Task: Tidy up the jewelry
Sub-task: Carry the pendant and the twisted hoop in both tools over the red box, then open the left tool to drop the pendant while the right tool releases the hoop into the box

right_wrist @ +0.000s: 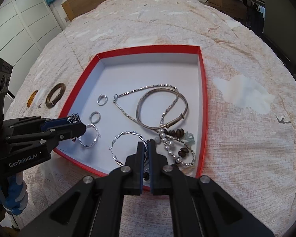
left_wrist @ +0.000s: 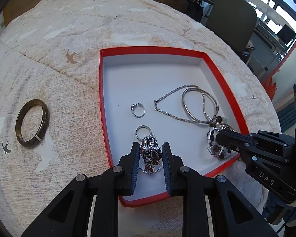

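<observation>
Currently I hold the left gripper (left_wrist: 150, 148) clamped on a silver watch (left_wrist: 151, 154), just above the near left part of the red-rimmed tray (left_wrist: 100, 90). My right gripper (right_wrist: 146, 145) has its jaws together, pinching a beaded bracelet (right_wrist: 177, 148) at the tray's near right corner. Inside the tray lie two rings (left_wrist: 138, 110), a chain necklace (left_wrist: 173, 106), a silver bangle (right_wrist: 161, 108) and twisted hoop earrings (right_wrist: 89, 136). A dark bangle (left_wrist: 32, 120) lies on the bedspread (left_wrist: 69, 29), left of the tray.
</observation>
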The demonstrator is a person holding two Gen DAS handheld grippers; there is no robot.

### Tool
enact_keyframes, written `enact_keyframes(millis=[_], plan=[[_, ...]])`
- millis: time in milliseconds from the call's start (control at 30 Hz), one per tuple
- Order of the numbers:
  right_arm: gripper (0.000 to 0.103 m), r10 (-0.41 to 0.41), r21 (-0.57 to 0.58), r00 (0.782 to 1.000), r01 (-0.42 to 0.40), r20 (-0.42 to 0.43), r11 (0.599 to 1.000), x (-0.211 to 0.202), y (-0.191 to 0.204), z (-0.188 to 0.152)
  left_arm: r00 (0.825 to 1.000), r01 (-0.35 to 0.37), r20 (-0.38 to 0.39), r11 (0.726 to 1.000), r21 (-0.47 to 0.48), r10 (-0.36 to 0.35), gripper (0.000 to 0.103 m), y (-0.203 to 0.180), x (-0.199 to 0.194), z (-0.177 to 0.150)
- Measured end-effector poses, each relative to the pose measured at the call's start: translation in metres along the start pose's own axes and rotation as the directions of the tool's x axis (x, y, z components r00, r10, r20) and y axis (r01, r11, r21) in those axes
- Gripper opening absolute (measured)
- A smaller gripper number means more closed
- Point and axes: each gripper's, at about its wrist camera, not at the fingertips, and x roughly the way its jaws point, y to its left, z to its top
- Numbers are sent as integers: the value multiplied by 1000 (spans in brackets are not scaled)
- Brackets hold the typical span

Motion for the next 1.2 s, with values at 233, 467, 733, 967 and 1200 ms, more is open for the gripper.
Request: enact_keyframes(millis=[233, 467, 733, 967, 1200], plan=[[4, -24, -7, 999, 23, -32, 1000, 4, -2, -2, 1000, -22, -12, 1000, -6, 22, 23, 3, 7, -6], [5, -52, 10, 998, 53, -41, 999, 3, -7, -6, 1000, -29, -12, 999, -24, 28, 24, 6, 6, -8], [6, -49, 21, 999, 49, -17, 999, -12, -3, -7, 1000, -19, -6, 999, -26, 19, 32, 1, -4, -8], [7, -58, 27, 998, 58, 8, 998, -30, 2, -8, 999, -30, 35, 999, -26, 31, 39, -1, -30, -8], [8, -60, 39, 996, 58, 62, 998, -62, 11, -10, 995, -49, 88, 998, -38, 52, 47, 0, -69, -19]])
